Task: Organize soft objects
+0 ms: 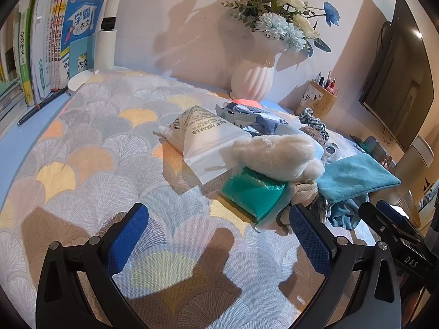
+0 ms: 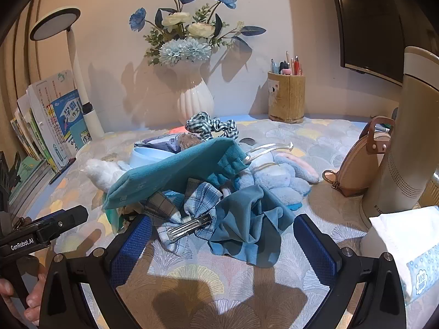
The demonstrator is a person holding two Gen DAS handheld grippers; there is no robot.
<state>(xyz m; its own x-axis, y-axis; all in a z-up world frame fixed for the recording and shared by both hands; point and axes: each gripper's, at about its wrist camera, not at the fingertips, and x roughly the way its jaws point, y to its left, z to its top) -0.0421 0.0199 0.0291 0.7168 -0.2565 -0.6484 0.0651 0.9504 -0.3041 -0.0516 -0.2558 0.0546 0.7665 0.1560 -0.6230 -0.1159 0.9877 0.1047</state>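
A heap of soft things lies on the fan-patterned cloth (image 1: 90,148). In the left wrist view: a white plush toy (image 1: 277,156), a white pouch (image 1: 203,139), a green packet (image 1: 252,192), a teal pouch (image 1: 354,175). My left gripper (image 1: 219,240) is open and empty, just short of the green packet. In the right wrist view: a plaid bow clip (image 2: 189,219), a teal cloth (image 2: 247,227), the teal pouch (image 2: 170,172), a blue plush (image 2: 279,181), a checked scrunchie (image 2: 211,127). My right gripper (image 2: 222,242) is open, its pads either side of bow and cloth.
A white vase of flowers (image 2: 194,101), a wooden pen holder (image 2: 286,97), a lamp (image 2: 79,82) and books (image 1: 41,49) stand at the back. A tan purse (image 2: 362,159), a beige fan base (image 2: 397,150) and a tissue pack (image 2: 406,246) are at the right.
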